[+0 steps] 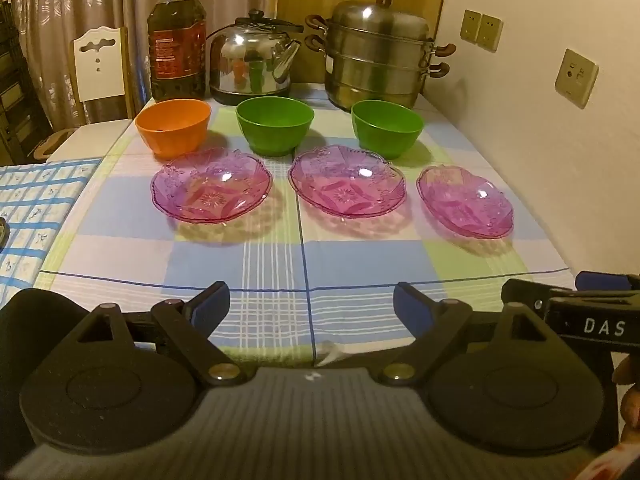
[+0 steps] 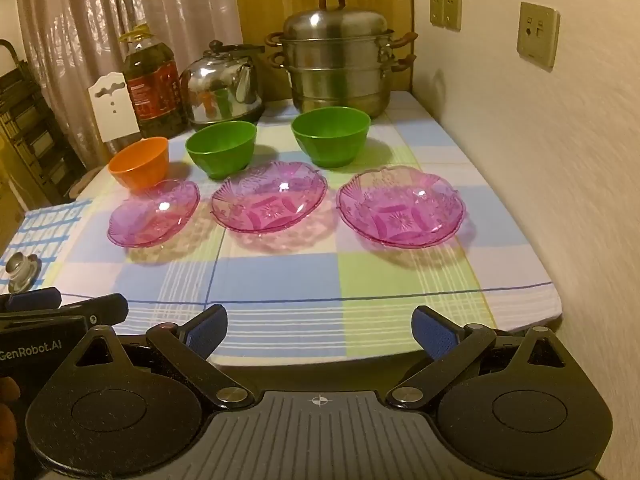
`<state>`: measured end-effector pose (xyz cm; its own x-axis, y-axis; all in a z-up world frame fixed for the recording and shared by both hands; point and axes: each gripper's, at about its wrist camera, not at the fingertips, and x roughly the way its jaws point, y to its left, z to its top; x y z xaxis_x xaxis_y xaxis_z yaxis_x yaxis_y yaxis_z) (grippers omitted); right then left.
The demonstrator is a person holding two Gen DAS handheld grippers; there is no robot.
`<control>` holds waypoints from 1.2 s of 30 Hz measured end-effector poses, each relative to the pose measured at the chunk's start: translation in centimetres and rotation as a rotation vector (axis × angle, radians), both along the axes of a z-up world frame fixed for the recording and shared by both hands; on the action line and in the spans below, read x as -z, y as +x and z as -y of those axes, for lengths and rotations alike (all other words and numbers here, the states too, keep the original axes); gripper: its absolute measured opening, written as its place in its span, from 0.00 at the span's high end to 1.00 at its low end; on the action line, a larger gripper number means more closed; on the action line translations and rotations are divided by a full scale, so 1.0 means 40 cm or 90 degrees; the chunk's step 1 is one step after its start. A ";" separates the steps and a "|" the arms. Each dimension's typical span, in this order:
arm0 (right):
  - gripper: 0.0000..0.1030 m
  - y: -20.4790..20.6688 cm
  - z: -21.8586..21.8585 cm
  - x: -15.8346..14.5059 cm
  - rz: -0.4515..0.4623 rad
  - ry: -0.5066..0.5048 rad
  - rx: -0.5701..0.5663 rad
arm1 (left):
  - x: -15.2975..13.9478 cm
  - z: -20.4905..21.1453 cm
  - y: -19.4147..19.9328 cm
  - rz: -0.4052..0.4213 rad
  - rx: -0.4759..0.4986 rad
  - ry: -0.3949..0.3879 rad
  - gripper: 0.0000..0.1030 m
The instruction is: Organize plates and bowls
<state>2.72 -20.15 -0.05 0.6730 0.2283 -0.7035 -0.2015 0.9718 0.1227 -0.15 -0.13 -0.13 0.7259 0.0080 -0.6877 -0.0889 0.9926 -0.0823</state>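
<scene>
We hold the left hand-held gripper (image 1: 312, 306) low over the near edge of the desk (image 1: 272, 264), its blue-padded fingers spread wide with nothing between them. The right hand-held gripper (image 2: 320, 332) hangs just beside it, likewise spread wide with nothing in its grasp.

From the left wrist view, three pink plates lie in a row ahead of us: the left plate (image 1: 211, 190) toward 11 o'clock, the middle plate (image 1: 347, 186) at 12, the right plate (image 1: 464, 202) toward 1 o'clock, each apart from its neighbour.

Behind them stands a second row: the orange bowl (image 1: 174, 127) behind the left plate, one green bowl (image 1: 274, 124) in the middle, and the other green bowl (image 1: 387, 128) toward 1 o'clock. All three sit upright.

At the far edge we see an oil bottle (image 1: 177, 40), a kettle (image 1: 252, 60) and a steamer pot (image 1: 378, 54).
</scene>
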 end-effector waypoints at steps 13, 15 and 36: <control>0.04 0.001 -0.001 -0.001 -0.002 0.002 0.001 | -0.010 0.005 0.005 -0.001 0.006 0.000 0.15; 0.04 -0.004 0.001 -0.002 -0.002 0.003 0.001 | -0.010 0.005 0.005 -0.001 0.007 0.001 0.15; 0.05 -0.003 0.008 0.003 -0.003 0.003 0.003 | -0.010 0.010 0.005 -0.001 0.010 0.001 0.15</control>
